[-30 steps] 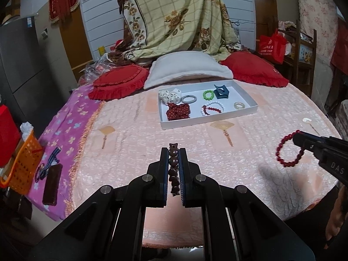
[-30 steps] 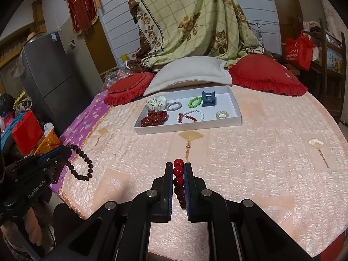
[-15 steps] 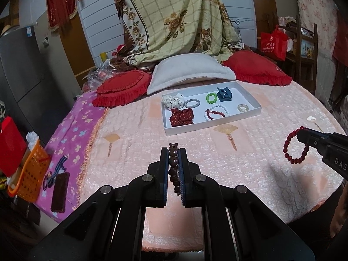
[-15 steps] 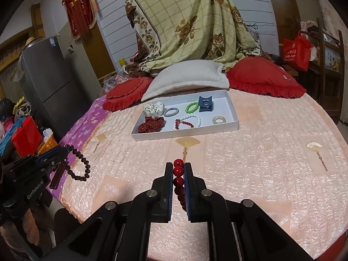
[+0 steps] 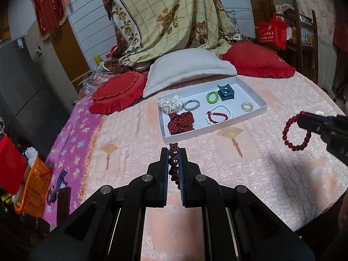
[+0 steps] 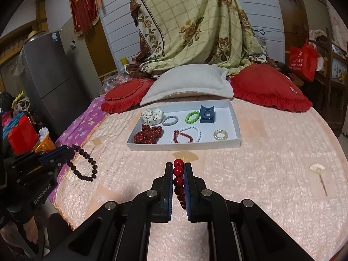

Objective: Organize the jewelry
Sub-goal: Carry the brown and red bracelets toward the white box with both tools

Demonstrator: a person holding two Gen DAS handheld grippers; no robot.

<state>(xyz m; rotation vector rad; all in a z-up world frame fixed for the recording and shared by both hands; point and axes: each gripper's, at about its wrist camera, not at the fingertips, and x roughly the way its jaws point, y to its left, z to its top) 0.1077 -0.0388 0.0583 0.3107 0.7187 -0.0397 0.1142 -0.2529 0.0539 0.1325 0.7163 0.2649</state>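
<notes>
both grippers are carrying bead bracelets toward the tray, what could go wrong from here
1. The white tray is already crowded, so the dark brown bead bracelet in the left gripper may land on the white-and-red bead bracelet.
2. The red bead bracelet dangles from the right gripper and could snag the tray's rim.
</notes>
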